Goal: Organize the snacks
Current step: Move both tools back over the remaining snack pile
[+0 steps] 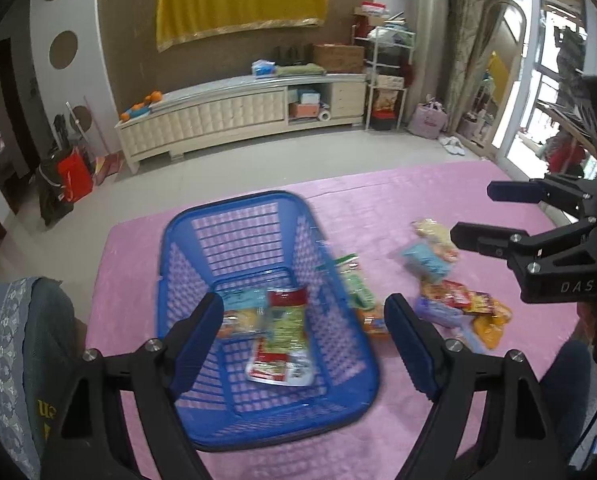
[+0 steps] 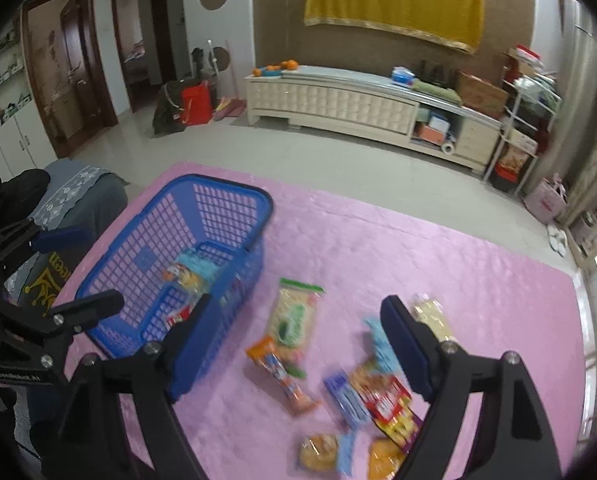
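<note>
A blue plastic basket (image 1: 170, 264) stands on the pink cloth and holds several snack packets, among them a red and green one (image 1: 282, 344). My left gripper (image 1: 304, 344) hovers over the basket, open and with nothing between its pads. Right of the basket, loose snacks lie on the cloth: a green packet (image 2: 294, 316), an orange bar (image 2: 286, 376), a round pastry (image 2: 318, 452) and a mixed pile (image 2: 378, 396). My right gripper (image 2: 298, 340) hangs above them, open and holding nothing. The right gripper (image 1: 486, 216) also shows at the edge of the left wrist view, and the left gripper (image 2: 82, 270) at the edge of the right wrist view.
The pink cloth (image 2: 478, 280) covers the table to its far edge. A chair with a grey lace-trimmed cover (image 1: 22, 332) stands against the left side of the table. Across the tiled floor are a cream cabinet (image 1: 234, 112) and a shelf rack (image 1: 382, 76).
</note>
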Demonstrator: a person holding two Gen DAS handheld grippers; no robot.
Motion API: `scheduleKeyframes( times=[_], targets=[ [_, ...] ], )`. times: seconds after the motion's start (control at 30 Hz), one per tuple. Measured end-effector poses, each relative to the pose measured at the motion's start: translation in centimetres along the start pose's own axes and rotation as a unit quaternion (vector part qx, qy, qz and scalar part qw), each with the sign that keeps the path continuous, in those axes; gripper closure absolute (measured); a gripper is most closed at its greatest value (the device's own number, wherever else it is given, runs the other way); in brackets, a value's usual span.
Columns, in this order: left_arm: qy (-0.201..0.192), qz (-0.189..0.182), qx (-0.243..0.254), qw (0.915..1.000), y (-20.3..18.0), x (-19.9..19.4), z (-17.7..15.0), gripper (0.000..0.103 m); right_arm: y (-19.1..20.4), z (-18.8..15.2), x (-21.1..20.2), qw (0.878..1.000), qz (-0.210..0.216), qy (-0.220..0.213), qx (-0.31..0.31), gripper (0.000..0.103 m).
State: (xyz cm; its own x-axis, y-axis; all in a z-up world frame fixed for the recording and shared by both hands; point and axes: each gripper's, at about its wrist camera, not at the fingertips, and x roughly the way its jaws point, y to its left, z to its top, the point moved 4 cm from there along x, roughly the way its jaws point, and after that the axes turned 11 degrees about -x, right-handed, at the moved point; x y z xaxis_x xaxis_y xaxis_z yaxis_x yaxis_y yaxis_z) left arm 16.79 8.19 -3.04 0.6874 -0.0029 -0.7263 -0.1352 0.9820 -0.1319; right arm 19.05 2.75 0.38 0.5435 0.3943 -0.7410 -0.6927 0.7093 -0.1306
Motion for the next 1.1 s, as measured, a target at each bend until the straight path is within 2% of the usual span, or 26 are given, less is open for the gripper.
scheduleKeyframes(
  times=[0.3,0.5,0.87,0.97,1.1],
  targets=[
    [0.023,-0.031,0.031,0.9988,-6.7,1.3,-2.5,0.022,-3.6,-6.0,-2.8,0.998,-0.022,0.010,0.051,0.017],
    [0.056,-0.042,0.021,0.9973,-9.9,3.6,-4.3,0.022,-5.8,-9.6,-3.2,0.996,-0.037,0.026,0.074,0.017],
    [0.107,-0.053,0.009,0.9929,-14.8,7.9,-7.6,0.022,-9.0,-15.9,-0.8,0.991,-0.024,0.063,0.112,0.017],
    [0.119,-0.042,0.010,0.9919,-15.7,9.2,-8.3,0.022,-9.8,-17.4,0.0,0.991,-0.019,0.071,0.116,0.017],
    [0.147,-0.041,-0.018,0.9882,-16.3,11.3,-9.2,0.022,-10.7,-18.8,1.0,0.989,-0.008,0.076,0.124,0.017]
  ],
)
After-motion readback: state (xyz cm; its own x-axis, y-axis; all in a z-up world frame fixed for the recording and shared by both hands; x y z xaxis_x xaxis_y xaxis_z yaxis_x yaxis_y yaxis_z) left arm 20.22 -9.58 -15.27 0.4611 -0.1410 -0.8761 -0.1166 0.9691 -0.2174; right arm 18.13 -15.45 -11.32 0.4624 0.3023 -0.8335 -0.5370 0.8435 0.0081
